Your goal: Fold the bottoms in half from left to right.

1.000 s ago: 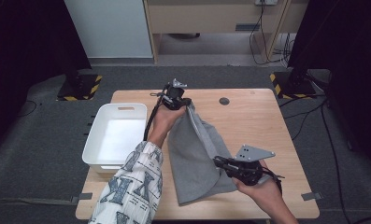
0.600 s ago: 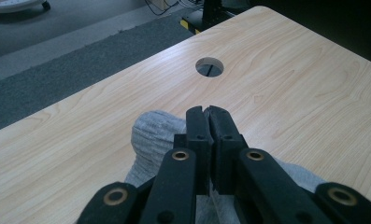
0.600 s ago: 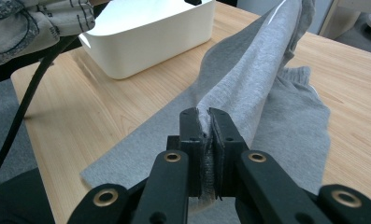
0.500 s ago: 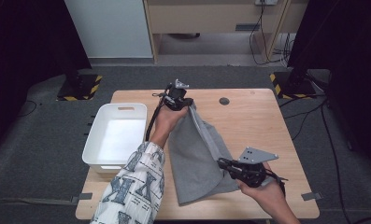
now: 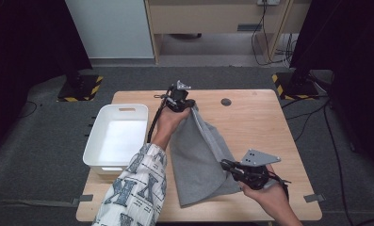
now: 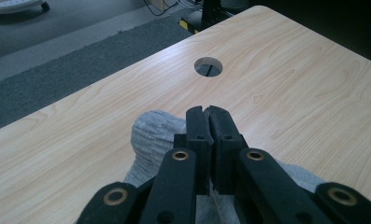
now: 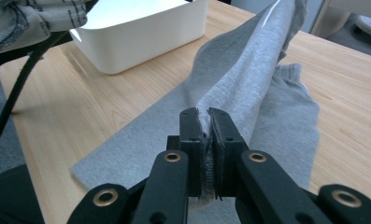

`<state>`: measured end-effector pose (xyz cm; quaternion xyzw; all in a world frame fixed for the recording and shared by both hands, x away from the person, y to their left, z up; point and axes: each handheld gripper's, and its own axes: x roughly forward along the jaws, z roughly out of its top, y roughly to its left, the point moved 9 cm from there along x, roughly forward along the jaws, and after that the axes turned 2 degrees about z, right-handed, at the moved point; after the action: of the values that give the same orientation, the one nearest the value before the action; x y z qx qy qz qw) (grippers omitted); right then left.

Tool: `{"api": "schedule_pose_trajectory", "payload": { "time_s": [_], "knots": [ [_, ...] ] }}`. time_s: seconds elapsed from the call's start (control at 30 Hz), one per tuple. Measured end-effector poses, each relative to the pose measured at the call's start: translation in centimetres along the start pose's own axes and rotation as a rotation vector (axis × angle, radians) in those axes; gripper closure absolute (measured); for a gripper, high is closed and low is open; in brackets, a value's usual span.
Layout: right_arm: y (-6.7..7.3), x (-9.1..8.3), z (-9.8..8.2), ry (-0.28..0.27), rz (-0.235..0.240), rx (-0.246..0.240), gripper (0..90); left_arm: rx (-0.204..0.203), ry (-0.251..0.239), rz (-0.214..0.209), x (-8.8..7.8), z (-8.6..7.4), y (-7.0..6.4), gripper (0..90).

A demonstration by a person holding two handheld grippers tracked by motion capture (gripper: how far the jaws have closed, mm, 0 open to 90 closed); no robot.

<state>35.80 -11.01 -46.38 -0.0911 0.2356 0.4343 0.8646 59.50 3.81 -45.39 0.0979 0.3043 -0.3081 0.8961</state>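
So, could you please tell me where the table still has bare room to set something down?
Bare wood lies right of the grey cloth, from the round hole down the table edge. The left is crowded by the white bin and the sleeve.

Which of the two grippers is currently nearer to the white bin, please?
Left. The left gripper holds the grey cloth just past the white bin's far right corner; the right gripper grips the cloth's other side, farther off.
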Motion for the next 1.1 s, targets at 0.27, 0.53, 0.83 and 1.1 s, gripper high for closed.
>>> {"api": "schedule_pose_trajectory", "payload": {
  "time_s": [0.27, 0.53, 0.83, 1.1],
  "knots": [
    [-0.5, 0.1, -0.3, 0.011, -0.023, -0.009, 85.0, -0.004, -0.002, -0.001, 0.1, -0.2, 0.0, 87.6],
    [-0.9, 0.0, -0.8, 0.022, -0.035, -0.007, 84.9, -0.003, -0.006, -0.004, 0.4, -0.4, -0.4, 87.6],
    [-1.3, 0.1, -1.7, 0.042, -0.048, -0.005, 84.8, -0.001, -0.011, -0.006, 0.8, -0.6, -0.9, 87.5],
    [-1.7, 0.3, -2.5, 0.061, -0.061, -0.008, 84.7, 0.002, -0.012, -0.013, 1.0, -0.7, -1.1, 87.5]
  ]
}}
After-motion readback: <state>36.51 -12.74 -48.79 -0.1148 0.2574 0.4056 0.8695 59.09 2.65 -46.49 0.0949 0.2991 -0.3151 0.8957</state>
